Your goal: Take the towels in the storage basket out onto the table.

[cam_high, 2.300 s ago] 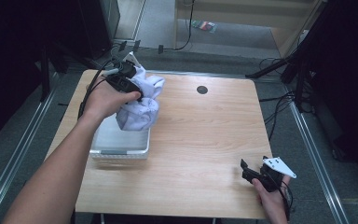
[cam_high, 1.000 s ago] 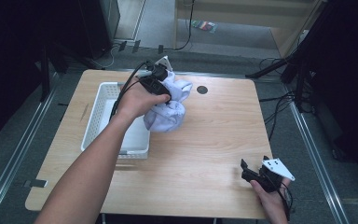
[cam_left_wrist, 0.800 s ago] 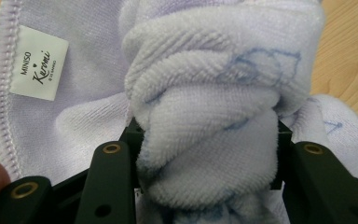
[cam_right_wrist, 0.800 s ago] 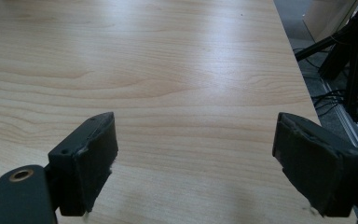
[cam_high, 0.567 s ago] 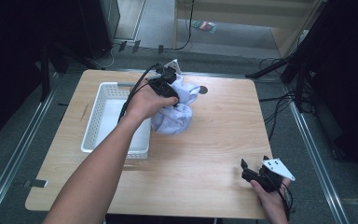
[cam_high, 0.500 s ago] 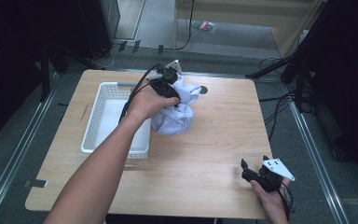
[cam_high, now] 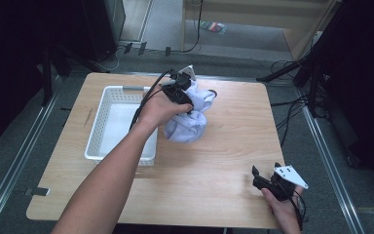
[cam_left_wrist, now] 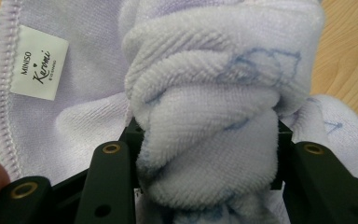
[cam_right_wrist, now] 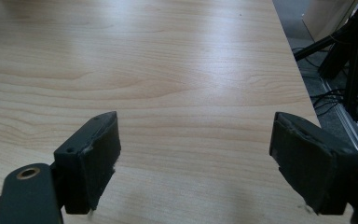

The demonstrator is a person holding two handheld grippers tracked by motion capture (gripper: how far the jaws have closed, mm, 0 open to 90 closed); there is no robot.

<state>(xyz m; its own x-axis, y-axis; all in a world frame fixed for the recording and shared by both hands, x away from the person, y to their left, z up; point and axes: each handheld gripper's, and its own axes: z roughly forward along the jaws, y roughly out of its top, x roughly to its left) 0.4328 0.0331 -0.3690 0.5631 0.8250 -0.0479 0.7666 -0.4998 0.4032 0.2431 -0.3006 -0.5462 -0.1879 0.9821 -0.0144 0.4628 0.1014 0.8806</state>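
A pale lilac towel (cam_high: 189, 122) hangs bunched in my left gripper (cam_high: 190, 100), over the table just right of the white basket (cam_high: 97, 127); its lower end touches the wood. In the left gripper view a thick fold of the towel (cam_left_wrist: 205, 140) is squeezed between the two black jaws of my left gripper (cam_left_wrist: 207, 175), and a white label (cam_left_wrist: 38, 62) is sewn at the towel's hem. My right gripper (cam_high: 257, 176) rests at the table's near right corner. The right gripper view has my right gripper (cam_right_wrist: 196, 158) with its jaws wide apart over bare wood.
The wooden table (cam_high: 233, 146) has a dark round hole (cam_high: 213, 92) near its far edge, partly behind the towel. The basket looks empty. Cables (cam_high: 292, 122) and stand legs lie on the floor to the right. A black cable trails from the left gripper over the basket.
My left hand has carried the towel from above the basket rightward to the middle of the table and slightly down. The right gripper has stayed put.
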